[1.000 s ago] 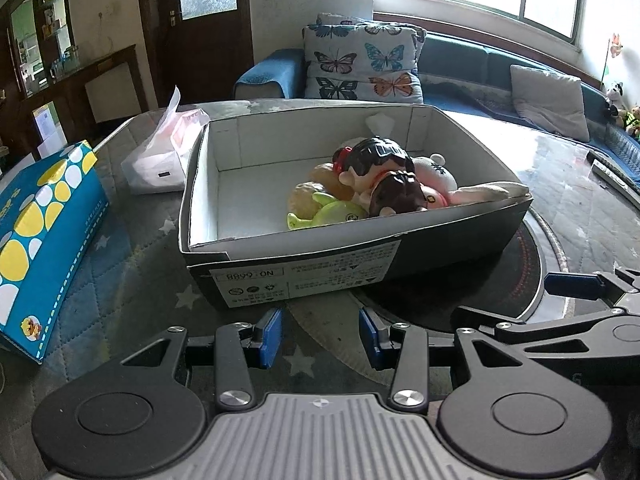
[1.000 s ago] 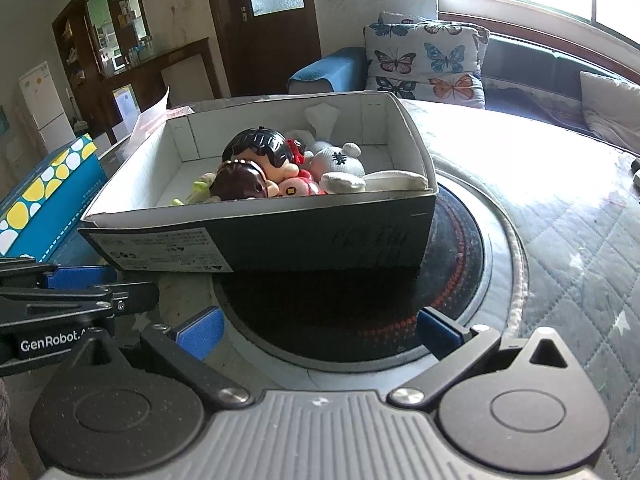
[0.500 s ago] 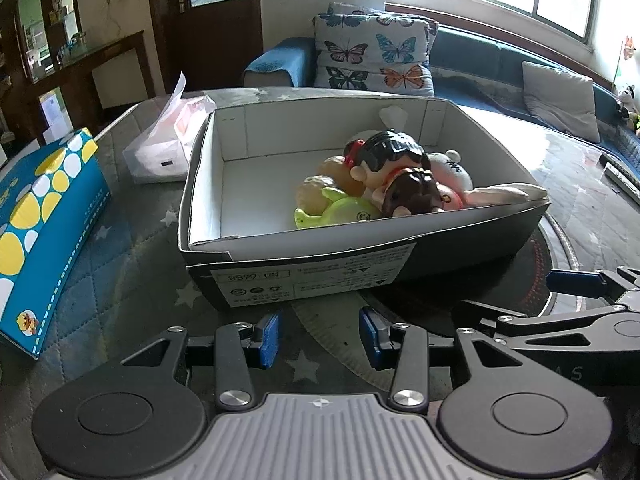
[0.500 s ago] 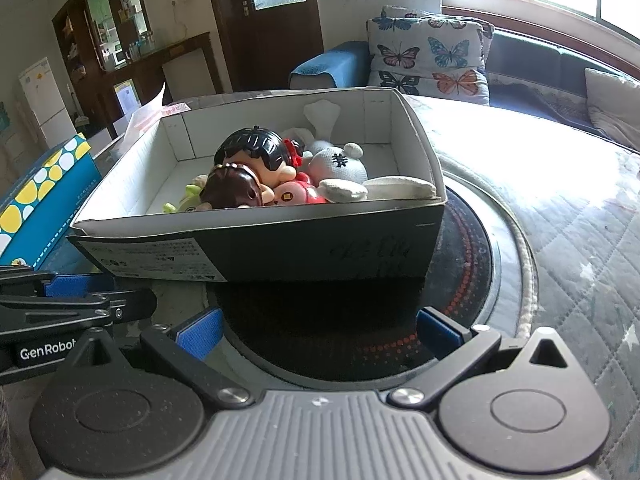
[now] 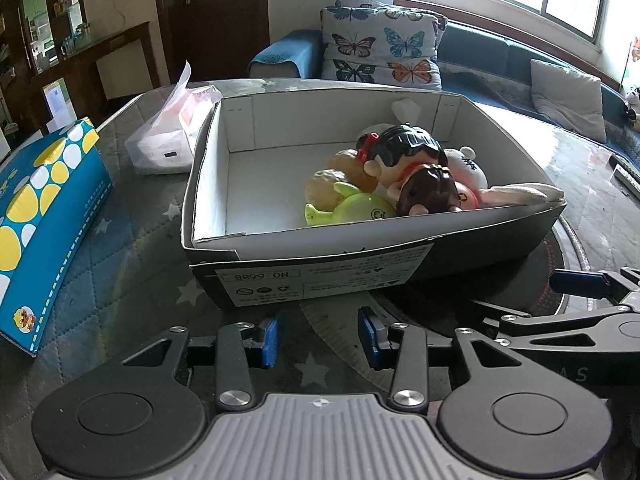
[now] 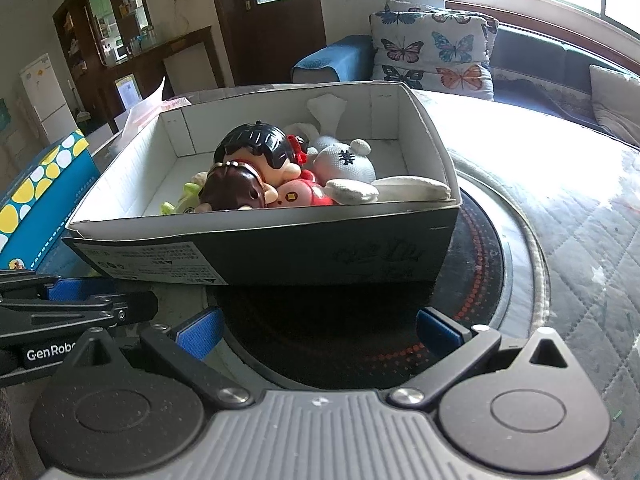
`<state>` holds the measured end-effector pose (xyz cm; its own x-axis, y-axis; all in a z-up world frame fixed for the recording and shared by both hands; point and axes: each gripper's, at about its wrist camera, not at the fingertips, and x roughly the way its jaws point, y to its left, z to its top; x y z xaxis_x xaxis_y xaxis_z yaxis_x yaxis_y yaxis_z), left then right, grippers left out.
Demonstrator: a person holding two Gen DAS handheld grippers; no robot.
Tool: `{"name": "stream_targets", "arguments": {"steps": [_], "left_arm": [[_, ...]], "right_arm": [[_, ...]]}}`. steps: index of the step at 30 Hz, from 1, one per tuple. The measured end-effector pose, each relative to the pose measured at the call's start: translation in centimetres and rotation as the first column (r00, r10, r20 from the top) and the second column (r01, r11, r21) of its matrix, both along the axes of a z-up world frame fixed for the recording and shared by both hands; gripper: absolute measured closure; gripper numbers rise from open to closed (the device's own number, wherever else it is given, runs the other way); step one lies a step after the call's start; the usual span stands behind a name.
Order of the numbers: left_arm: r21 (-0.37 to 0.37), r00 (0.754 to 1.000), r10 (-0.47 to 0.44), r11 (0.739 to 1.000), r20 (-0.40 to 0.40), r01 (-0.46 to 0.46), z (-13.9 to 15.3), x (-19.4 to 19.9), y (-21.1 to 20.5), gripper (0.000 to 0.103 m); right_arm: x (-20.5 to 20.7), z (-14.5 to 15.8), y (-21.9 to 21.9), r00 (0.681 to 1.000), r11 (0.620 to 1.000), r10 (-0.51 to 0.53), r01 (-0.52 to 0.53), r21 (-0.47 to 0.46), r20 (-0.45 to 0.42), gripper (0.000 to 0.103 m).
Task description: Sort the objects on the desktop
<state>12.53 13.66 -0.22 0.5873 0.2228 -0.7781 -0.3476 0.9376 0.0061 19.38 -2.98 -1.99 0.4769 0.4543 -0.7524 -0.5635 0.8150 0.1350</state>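
A black shoebox (image 5: 208,184) with a white inside stands on the table just ahead of both grippers. Its right half holds a black-haired doll (image 5: 404,152), a brown-haired doll (image 5: 432,190), a green toy (image 5: 352,208) and a white plush (image 5: 468,164). My left gripper (image 5: 320,338) hovers before the box's labelled front wall, its jaws closing with nothing between them. My right gripper (image 6: 320,330) stands wide open and bare in front of the box (image 6: 280,256), over a dark round plate (image 6: 472,264). The dolls (image 6: 256,148) and the plush (image 6: 344,162) show in the right wrist view too.
A blue tissue box with yellow and white dots (image 5: 44,216) lies left of the shoebox. A white plastic tissue pack (image 5: 168,144) sits behind the box's left corner. A sofa with a butterfly cushion (image 5: 384,52) runs along the back. A remote (image 5: 628,176) lies far right.
The gap between my left gripper's blue pads has narrowed a little. Both hands and the box have stayed almost where they were.
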Motion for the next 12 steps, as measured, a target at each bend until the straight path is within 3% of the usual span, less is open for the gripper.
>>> {"name": "stream_targets", "arguments": {"steps": [12], "left_arm": [[-0.014,1.000,0.014,1.000,-0.005,-0.015,-0.12,0.19,0.51,0.065]], "right_arm": [[0.15,0.13,0.60,1.000,1.000,0.015,-0.015,-0.002,0.002,0.000]]}}
